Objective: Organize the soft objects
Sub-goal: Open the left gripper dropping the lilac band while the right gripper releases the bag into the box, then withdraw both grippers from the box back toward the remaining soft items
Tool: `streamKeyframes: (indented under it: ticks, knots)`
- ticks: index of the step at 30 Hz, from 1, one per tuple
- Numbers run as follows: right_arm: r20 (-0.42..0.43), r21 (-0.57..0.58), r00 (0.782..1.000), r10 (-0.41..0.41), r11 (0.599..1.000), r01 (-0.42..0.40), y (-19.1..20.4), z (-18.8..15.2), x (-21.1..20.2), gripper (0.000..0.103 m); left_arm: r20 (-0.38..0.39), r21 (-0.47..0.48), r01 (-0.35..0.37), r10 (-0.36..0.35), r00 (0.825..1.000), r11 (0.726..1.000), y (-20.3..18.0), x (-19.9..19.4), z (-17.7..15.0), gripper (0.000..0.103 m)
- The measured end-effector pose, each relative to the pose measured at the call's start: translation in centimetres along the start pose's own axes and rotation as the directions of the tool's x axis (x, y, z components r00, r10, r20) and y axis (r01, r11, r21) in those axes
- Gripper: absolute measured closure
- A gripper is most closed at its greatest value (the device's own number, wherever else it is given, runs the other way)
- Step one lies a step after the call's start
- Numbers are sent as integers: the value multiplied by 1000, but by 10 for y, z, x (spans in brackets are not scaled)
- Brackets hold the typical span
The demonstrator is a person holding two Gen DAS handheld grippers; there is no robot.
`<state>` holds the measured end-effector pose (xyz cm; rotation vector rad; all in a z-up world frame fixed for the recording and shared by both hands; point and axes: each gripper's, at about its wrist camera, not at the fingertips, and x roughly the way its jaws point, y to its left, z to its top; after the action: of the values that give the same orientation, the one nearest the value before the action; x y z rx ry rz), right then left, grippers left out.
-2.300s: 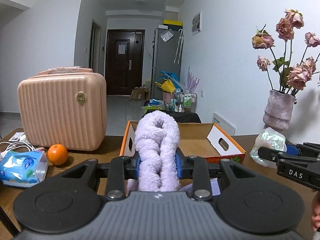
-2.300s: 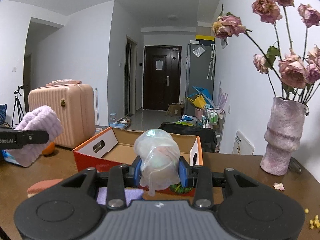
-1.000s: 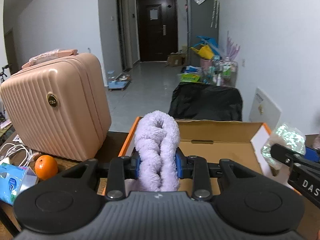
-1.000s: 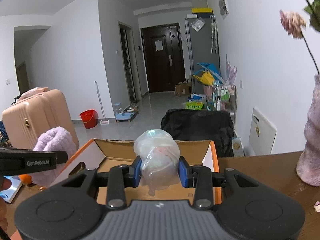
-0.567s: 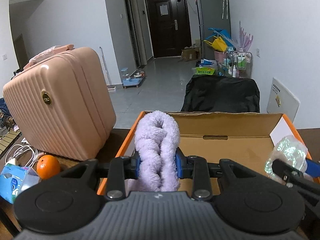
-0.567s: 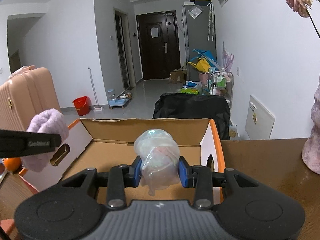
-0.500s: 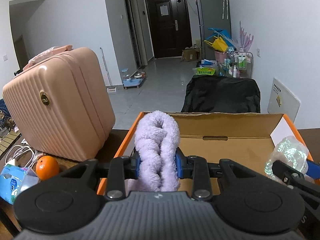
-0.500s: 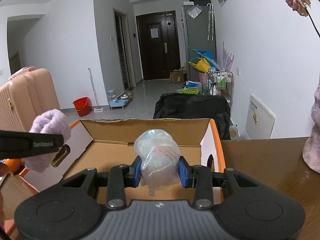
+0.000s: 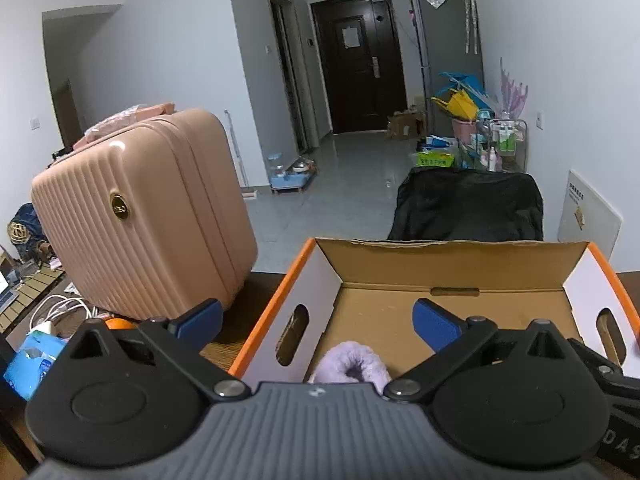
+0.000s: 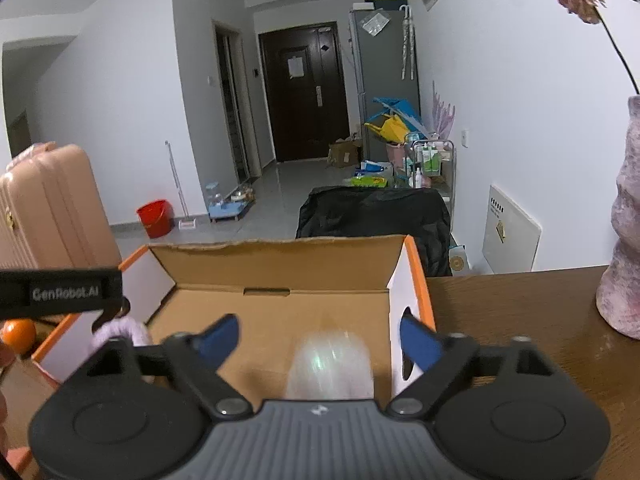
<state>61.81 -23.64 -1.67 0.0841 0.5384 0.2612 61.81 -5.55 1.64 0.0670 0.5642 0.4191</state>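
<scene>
Fluffy lilac fabric roll [image 9: 349, 364] lies inside the orange-edged cardboard box [image 9: 452, 264] on your surface, beneath your left hand-held gripper [image 9: 318, 320], whose jaws have just been opening. Clear plastic-wrapped soft bundle [image 10: 330, 368], blurred, sits below your right hand-held gripper [image 10: 318, 340], likewise just opening, nothing gripped.

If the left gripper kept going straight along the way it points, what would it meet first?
Probably the floor or far wall of the cardboard box. The left gripper, jaws just opened wide, points down into it; the purple fluffy roll lies below and near, likely under that line. Depth is unclear.
</scene>
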Motion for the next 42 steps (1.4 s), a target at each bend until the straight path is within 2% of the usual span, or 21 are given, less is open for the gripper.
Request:
streamKeyframes:
  ticks: [4, 21, 30, 42]
  knots:
    - [9, 20, 1000, 3, 1000, -3, -4, 2, -2, 1, -12, -18, 26, -27, 1000, 999, 5, 0, 1, 0]
    - [11, -20, 1000, -28, 999, 28, -1, 1, -15, 1, 13, -23, 39, -38, 999, 999, 16, -18, 0, 0]
    - [41, -83, 998, -49, 995, 53, 7, -13, -53, 0, 45, -37, 92, -91, 995, 995, 43, -59, -13, 0]
    - [106, -120, 994, -39, 991, 52, 14, -53, -137, 0, 92, -48, 178, -174, 980, 983, 87, -121, -49, 0]
